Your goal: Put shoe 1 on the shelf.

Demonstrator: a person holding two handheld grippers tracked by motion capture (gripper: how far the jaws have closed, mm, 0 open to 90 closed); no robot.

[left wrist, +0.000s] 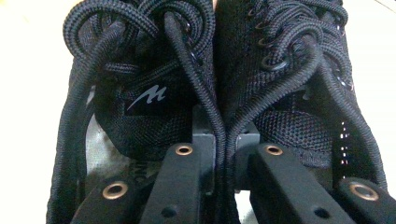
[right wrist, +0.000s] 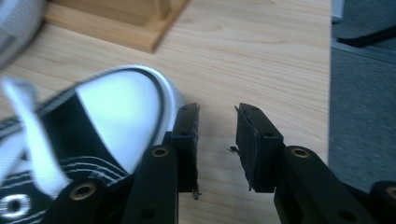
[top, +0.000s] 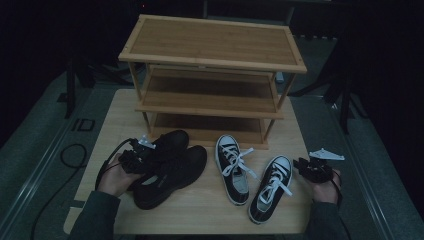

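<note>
- the left gripper is pushed between the two black shoes; in the left gripper view its jaws stand close together and two black laces run down through the narrow gap between them, so it is clamped on the laces.
- one black shoe, with a small white logo on the tongue, lies on one side of these jaws, and the second black shoe lies on the other side, the two touching each other.
- in the high view the black shoes lie side by side on the table, just in front of the left hand.
- the right gripper has its jaws apart, with nothing between them, only bare table under.
- the white toe of a sneaker lies just beside one jaw.
- in the high view the right gripper is near the table edge, next to this sneaker; a second sneaker lies between it and the black shoes.
- behind all shoes stands a wooden rack with three shelves.
</note>
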